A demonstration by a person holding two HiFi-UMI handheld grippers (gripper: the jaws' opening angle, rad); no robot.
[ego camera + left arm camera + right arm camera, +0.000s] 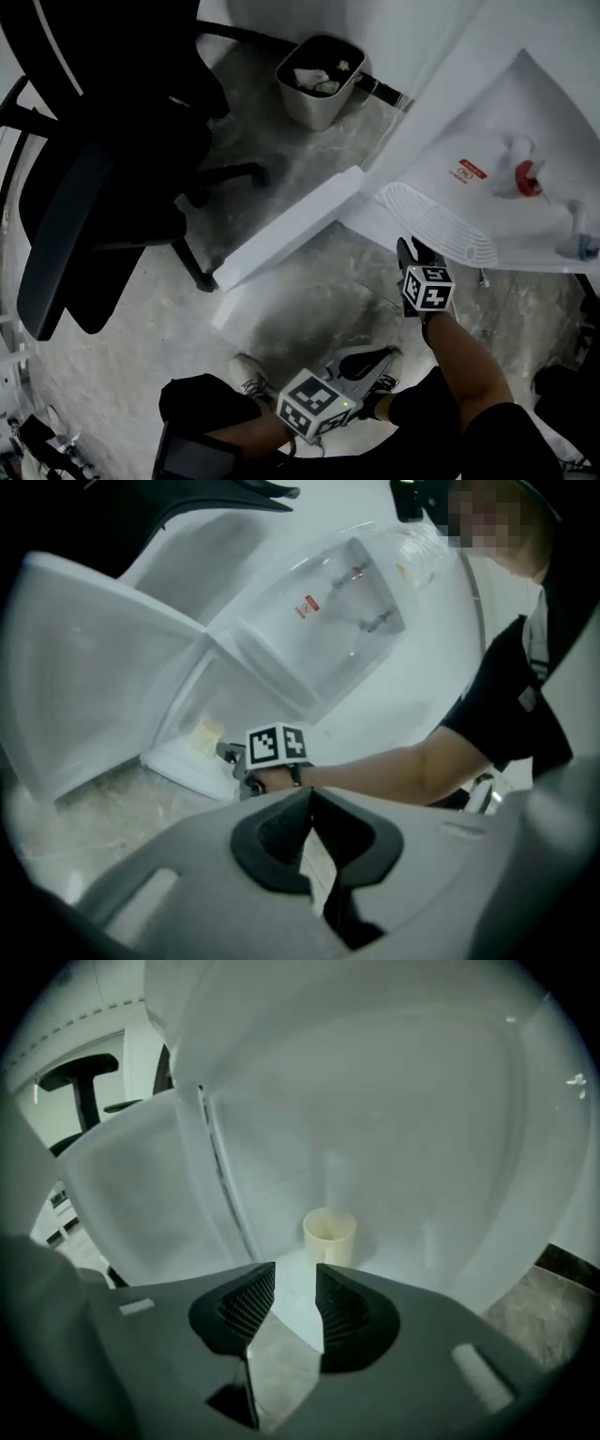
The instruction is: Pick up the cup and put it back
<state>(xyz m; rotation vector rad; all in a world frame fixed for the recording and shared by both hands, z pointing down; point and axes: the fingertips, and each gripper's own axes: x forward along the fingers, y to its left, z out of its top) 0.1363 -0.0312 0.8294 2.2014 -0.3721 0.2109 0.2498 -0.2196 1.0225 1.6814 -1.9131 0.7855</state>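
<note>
**Right gripper spread in front of the cup, left gripper closed and empty**

The right gripper (pixel 295 1277) has its two black ribbed jaws spread, with nothing between them; only the white cupboard floor shows in the gap. Just beyond the jaw tips, apart from them, the pale cream cylindrical cup (pixel 329 1234) stands upright on the floor of the lower cupboard of the white plastic water dispenser (pixel 487 202), close to its back wall. The white cupboard door (pixel 141 1185) stands open to the left of the cup in the right gripper view.

The left gripper (pixel 310 794) has its jaw tips pressed together and holds nothing. It points toward the dispenser from the side, and its view takes in the right gripper's black-and-white marker cube (pixel 277 745) and the person's bare forearm (pixel 403 771) reaching into the cupboard.

In the head view the dispenser's top shows a red tap (pixel 530 178), a blue tap (pixel 581 246) and a ribbed white drip grille (pixel 441 223). Around it lies a mottled grey stone floor (pixel 309 300). A black office chair (pixel 103 178) stands well to the left, and a grey waste bin (pixel 319 103) holding crumpled paper sits beyond it.
</note>
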